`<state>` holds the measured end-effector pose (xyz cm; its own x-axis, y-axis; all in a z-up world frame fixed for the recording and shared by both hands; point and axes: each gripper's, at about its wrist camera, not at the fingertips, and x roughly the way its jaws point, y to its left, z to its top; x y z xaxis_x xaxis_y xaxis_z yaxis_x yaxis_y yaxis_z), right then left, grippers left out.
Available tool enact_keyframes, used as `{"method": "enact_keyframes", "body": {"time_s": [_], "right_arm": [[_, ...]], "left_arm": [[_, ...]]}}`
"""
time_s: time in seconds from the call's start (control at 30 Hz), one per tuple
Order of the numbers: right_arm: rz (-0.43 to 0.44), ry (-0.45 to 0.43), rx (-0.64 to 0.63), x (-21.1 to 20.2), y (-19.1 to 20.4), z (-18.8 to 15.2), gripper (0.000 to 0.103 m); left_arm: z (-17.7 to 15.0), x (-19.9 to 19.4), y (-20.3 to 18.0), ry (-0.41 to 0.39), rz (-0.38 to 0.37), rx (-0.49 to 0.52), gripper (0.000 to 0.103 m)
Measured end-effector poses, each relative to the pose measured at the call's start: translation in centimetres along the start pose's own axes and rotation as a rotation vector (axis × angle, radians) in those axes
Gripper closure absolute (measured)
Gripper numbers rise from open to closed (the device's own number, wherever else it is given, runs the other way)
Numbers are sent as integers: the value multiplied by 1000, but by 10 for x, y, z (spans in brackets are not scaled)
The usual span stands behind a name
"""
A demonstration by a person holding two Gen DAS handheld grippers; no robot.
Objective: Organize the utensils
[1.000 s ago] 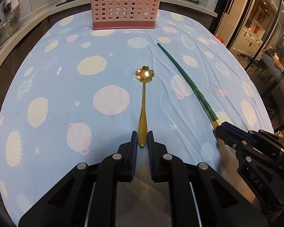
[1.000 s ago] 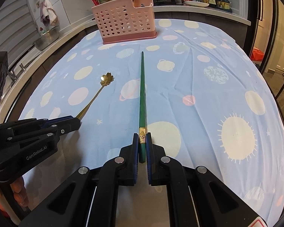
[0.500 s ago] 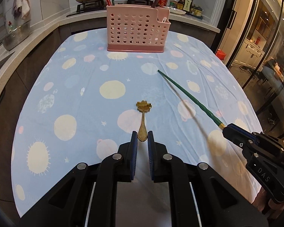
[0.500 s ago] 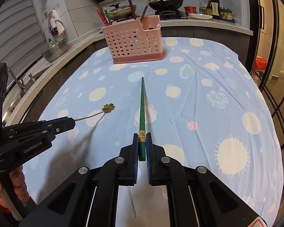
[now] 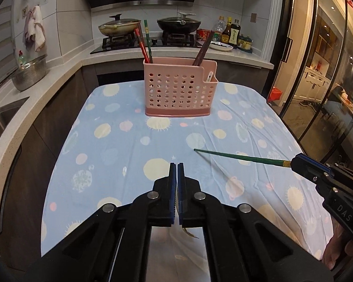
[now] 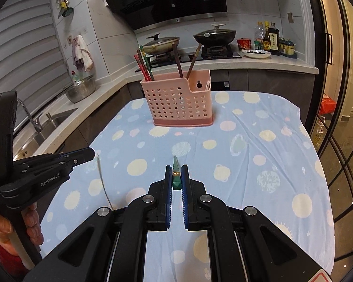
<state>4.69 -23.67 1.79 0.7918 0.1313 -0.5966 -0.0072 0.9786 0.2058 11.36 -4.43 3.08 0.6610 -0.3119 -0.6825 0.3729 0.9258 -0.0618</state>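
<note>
My left gripper [image 5: 177,164] is shut on the gold spoon, which hangs down from the fingers; in the left wrist view only its lower end [image 5: 189,232] shows, and in the right wrist view it hangs as a thin line [image 6: 101,174] below the left gripper [image 6: 93,152]. My right gripper [image 6: 177,168] is shut on the green chopstick [image 6: 176,176], seen end-on; in the left wrist view the chopstick [image 5: 237,157] points left from the right gripper [image 5: 294,162], above the cloth. The pink utensil basket [image 5: 179,89] stands at the table's far end [image 6: 178,101].
The table has a blue spotted cloth [image 5: 120,141]. The basket holds several chopsticks [image 5: 144,42] and a white utensil [image 5: 208,78]. Behind are a counter with a stove, pans [image 5: 178,22] and bottles [image 5: 230,33]; a sink [image 6: 51,119] at left; glass doors at right.
Both grippers have risen off the table, lifting the spoon and the chopstick. The spoon now hangs down instead of lying on the cloth. The basket looks farther and lower.
</note>
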Motion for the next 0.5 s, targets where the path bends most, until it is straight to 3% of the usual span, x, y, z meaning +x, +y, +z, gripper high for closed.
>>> {"method": "enact_keyframes", "body": {"time_s": [0.23,0.5], "right_arm": [[5,-33,-1,1,1,18,96],[-1,10,42,10,-10,5,96]], "left_arm": [[11,6,7,-8,8,-13,103],[-8,31,19,73,17,-49,101]]}}
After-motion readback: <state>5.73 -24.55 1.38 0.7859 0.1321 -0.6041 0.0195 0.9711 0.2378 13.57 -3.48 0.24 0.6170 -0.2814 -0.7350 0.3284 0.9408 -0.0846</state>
